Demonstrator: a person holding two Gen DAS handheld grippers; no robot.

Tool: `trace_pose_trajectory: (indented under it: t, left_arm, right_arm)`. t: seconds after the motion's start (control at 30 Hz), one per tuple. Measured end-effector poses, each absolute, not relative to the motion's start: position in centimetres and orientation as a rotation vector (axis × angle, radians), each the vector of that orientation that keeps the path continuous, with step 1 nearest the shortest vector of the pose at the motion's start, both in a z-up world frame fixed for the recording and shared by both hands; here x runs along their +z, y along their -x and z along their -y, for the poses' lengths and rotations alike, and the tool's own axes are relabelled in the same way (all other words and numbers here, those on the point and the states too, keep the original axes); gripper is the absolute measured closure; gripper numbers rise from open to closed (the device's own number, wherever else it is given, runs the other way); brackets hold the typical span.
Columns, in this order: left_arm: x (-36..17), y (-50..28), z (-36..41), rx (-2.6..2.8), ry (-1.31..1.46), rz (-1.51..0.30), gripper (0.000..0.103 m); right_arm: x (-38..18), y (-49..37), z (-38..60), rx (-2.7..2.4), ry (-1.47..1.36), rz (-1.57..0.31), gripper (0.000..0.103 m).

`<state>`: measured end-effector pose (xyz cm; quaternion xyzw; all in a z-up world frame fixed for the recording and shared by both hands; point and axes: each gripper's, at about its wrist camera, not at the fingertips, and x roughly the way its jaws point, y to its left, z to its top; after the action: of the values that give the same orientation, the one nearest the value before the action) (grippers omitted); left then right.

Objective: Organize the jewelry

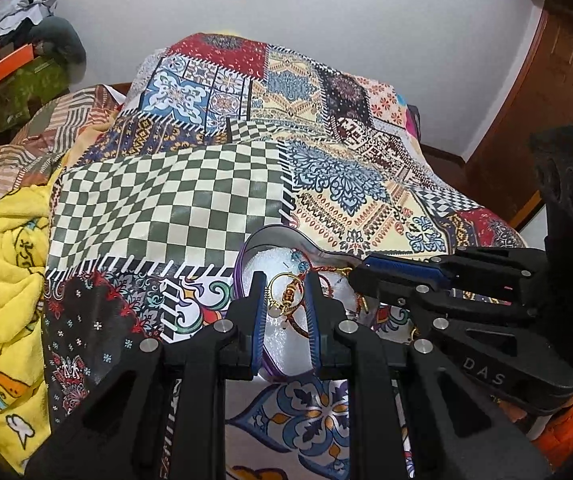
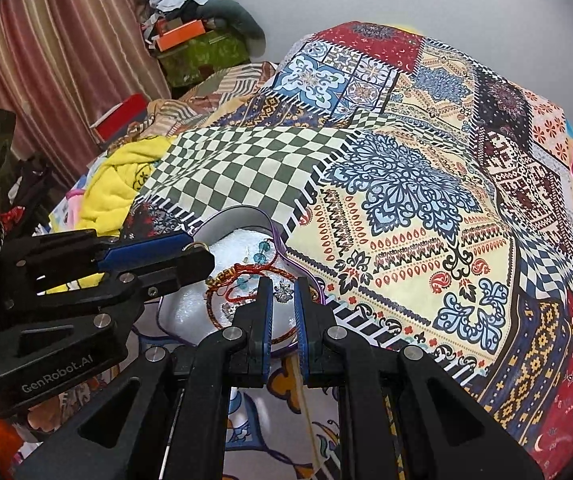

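A heart-shaped purple box with white padding lies on the patchwork bedspread; it also shows in the right wrist view. It holds a gold ring with a charm, red thread bracelets, teal beads and a silver snowflake piece. My left gripper hovers over the box, jaws open around the gold ring without pinching it. My right gripper is open a little over the snowflake piece. Each gripper shows from the side in the other view: the right, the left.
The patchwork bedspread covers the bed. A yellow blanket is bunched at the left. Striped curtains and a cluttered green box stand at the back left. A wooden door is at the right.
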<state>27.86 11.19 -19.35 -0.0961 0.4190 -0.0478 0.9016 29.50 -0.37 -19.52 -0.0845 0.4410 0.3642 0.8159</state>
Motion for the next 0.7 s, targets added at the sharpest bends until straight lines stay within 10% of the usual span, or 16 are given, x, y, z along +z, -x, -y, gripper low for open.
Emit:
trace_pose_trajectory:
  t: [0.53, 0.7]
  left_arm:
    - [-18.6, -27.7, -11.2, -0.083, 0.155, -0.843, 0.072]
    - [-18.4, -27.3, -11.8, -0.057, 0.153, -0.83, 0.067]
  right_arm:
    - [-19.9, -29.1, -0.6, 0.776, 0.255, -0.924, 0.093]
    - [-19.9, -28.8, -0.8, 0.758, 0.271, -0.916, 0.077]
